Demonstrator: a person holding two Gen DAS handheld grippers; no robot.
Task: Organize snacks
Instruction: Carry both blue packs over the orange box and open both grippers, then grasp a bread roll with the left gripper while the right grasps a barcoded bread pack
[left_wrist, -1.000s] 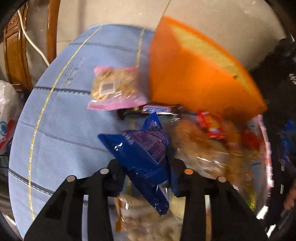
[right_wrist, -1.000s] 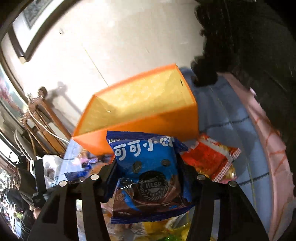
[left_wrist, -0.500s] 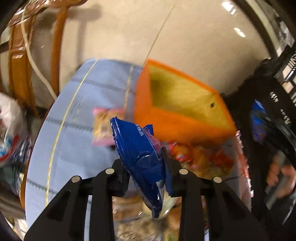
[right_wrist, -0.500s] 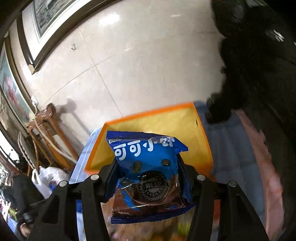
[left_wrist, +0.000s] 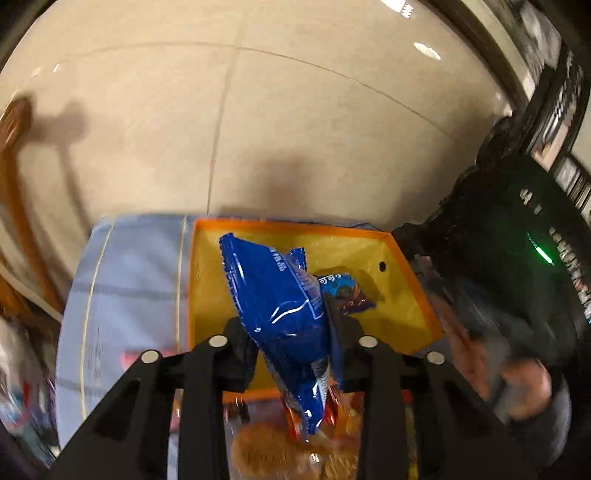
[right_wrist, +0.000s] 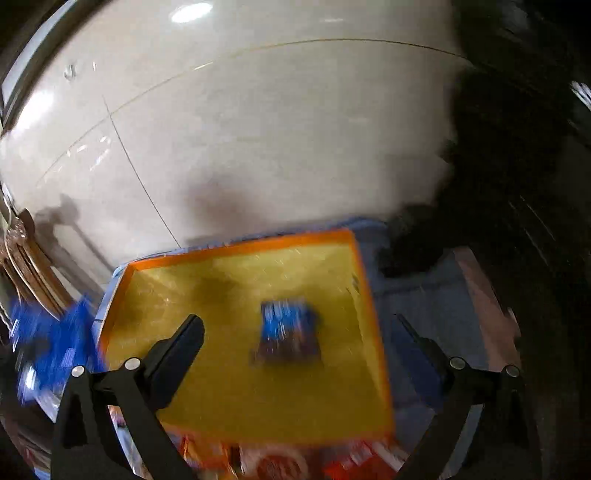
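- Hovering over the orange bin (left_wrist: 406, 291), the left tongs (left_wrist: 295, 354) are pointing steeply down toward its yellow inside.
- Their jaws have just been opening, and the blue snack bag (left_wrist: 280, 314) is still standing between the pads; whether the pads are pressing on it I cannot tell.
- That bag is running its long axis away from the tongs, its upper end tilting up and to the left over the bin, its lower end hanging below the fingers.
- The right tongs (right_wrist: 299, 339) are also angling down over the bin, and their jaws have just been opening; they are standing wide apart with nothing between them.
- The blue cookie packet (right_wrist: 286, 334) is lying blurred inside the bin, ahead of the right tongs and between their fingertips in the view.
- More snack packs (right_wrist: 280, 461) are lying on the tabletop (left_wrist: 129, 266) below both tongs, beside the near wall of the bin.
- A person's hand (left_wrist: 517, 384) is showing to the right of the left tongs.
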